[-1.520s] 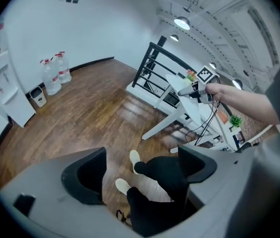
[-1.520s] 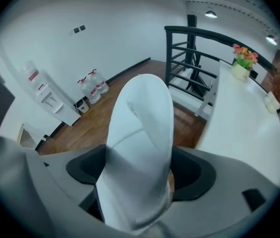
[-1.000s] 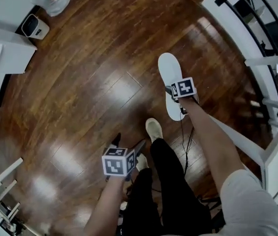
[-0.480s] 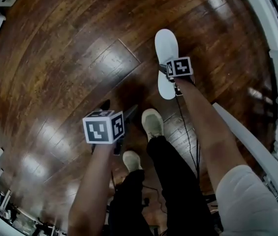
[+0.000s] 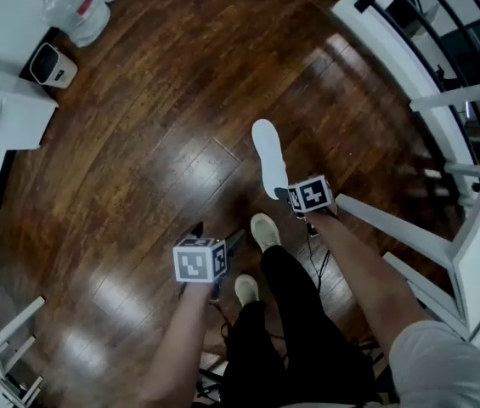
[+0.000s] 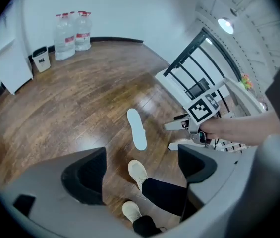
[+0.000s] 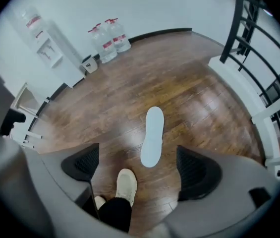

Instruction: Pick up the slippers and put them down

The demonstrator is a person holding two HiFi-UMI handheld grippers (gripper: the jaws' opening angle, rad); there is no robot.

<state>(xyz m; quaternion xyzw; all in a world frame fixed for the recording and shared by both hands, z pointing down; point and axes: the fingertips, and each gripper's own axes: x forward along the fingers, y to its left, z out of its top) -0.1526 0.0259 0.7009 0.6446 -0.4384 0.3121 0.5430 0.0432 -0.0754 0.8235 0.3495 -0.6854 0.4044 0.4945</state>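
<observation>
Three clear plastic water bottles (image 6: 74, 31) stand beside one small white bin (image 6: 40, 58). One flat white slipper (image 5: 269, 158) lies on the wooden floor (image 5: 138, 143). Left gripper (image 6: 140, 168): jaws wide, empty. Right gripper (image 7: 140, 167): jaws have just been opening, empty.

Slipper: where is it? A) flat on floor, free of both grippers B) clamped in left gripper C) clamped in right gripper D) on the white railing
A: the slipper lies flat on the wood floor; the fingers of the right gripper have just been opening, nothing between them; the left gripper is open and empty.
</observation>
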